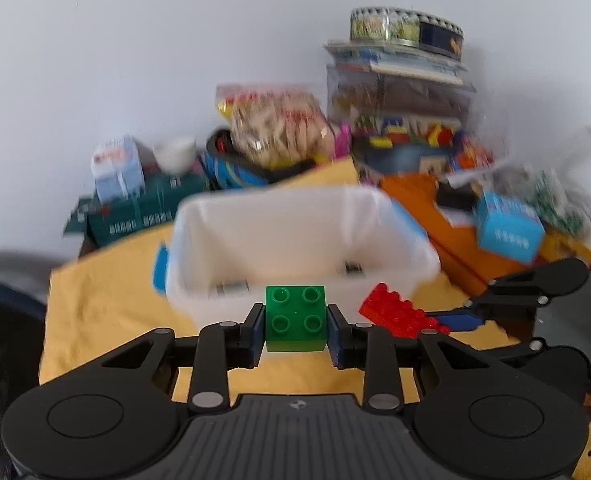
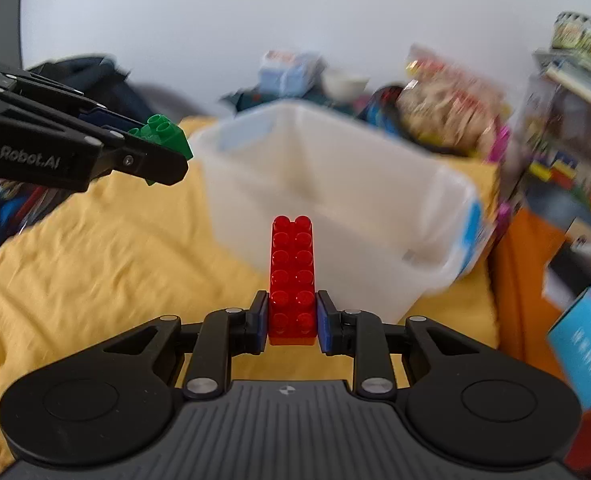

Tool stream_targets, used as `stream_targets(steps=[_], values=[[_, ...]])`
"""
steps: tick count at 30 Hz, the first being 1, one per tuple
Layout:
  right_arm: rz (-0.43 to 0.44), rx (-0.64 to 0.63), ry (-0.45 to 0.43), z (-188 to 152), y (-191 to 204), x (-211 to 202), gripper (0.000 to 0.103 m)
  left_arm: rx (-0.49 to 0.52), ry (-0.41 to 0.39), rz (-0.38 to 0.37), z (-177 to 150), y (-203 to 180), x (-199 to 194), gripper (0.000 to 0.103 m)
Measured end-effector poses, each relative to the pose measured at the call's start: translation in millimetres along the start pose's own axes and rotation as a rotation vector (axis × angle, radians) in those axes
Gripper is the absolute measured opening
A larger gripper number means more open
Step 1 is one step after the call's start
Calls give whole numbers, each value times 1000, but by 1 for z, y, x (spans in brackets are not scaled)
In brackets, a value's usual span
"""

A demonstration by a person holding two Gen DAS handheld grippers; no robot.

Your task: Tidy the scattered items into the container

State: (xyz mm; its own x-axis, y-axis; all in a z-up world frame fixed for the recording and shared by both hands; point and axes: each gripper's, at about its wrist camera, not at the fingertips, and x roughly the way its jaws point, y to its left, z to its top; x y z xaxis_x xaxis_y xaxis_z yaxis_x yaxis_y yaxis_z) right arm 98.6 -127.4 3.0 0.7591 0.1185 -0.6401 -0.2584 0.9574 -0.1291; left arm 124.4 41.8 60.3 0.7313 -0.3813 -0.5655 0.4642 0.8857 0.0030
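My left gripper [image 1: 295,326] is shut on a green four-stud brick [image 1: 295,317], held above the yellow cloth just before the white plastic bin [image 1: 295,236]. The same green brick [image 2: 163,136] shows in the right wrist view, in the left gripper [image 2: 157,148] at the bin's left. My right gripper [image 2: 292,318] is shut on the near end of a long red brick [image 2: 292,272], which sticks out forward toward the bin [image 2: 335,200]. In the left wrist view the red brick [image 1: 399,312] hangs at the bin's right corner, in the right gripper [image 1: 443,322].
A yellow cloth [image 1: 107,300] covers the surface under the bin. Behind it lie a snack bag [image 1: 279,128], a green box [image 1: 135,208], a white cup [image 1: 175,154] and a stack of toy boxes [image 1: 399,92]. An orange board [image 1: 455,236] and a blue carton [image 1: 509,228] lie at the right.
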Motion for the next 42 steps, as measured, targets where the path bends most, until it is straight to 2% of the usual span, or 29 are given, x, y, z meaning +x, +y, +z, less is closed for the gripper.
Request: stream_targets(steps=[4, 9, 12, 15, 18, 21, 25, 30, 32, 36, 42], values=[[-31, 10, -46, 26, -16, 5, 27, 26, -38, 22, 30, 5, 17, 35], [-74, 37, -81, 56, -38, 21, 27, 17, -33, 52, 56, 12, 59, 35], [-93, 59, -70, 65, -48, 40, 27, 1, -10, 72, 65, 16, 90, 35], [-125, 80, -41, 68, -57, 64, 28, 30, 47, 94, 64, 14, 118, 35], [-138, 106, -10, 64, -63, 79, 33, 33, 80, 111, 58, 13, 131, 42], [-128, 107, 5, 56, -64, 80, 32, 38, 68, 109, 54, 11, 126, 48], [-128, 100, -7, 52, -63, 71, 33, 27, 47, 109, 53, 11, 108, 49], [-115, 74, -46, 45, -60, 46, 35, 8, 2, 92, 41, 5, 65, 64], [-103, 62, -60, 37, -58, 32, 37, 19, 4, 94, 30, -1, 49, 65], [-65, 44, -62, 12, -55, 7, 44, 18, 65, 69, -8, -11, 24, 68], [30, 44, 53, -46, -44, -11, 44, 5, 230, 40, -79, -24, 8, 68]])
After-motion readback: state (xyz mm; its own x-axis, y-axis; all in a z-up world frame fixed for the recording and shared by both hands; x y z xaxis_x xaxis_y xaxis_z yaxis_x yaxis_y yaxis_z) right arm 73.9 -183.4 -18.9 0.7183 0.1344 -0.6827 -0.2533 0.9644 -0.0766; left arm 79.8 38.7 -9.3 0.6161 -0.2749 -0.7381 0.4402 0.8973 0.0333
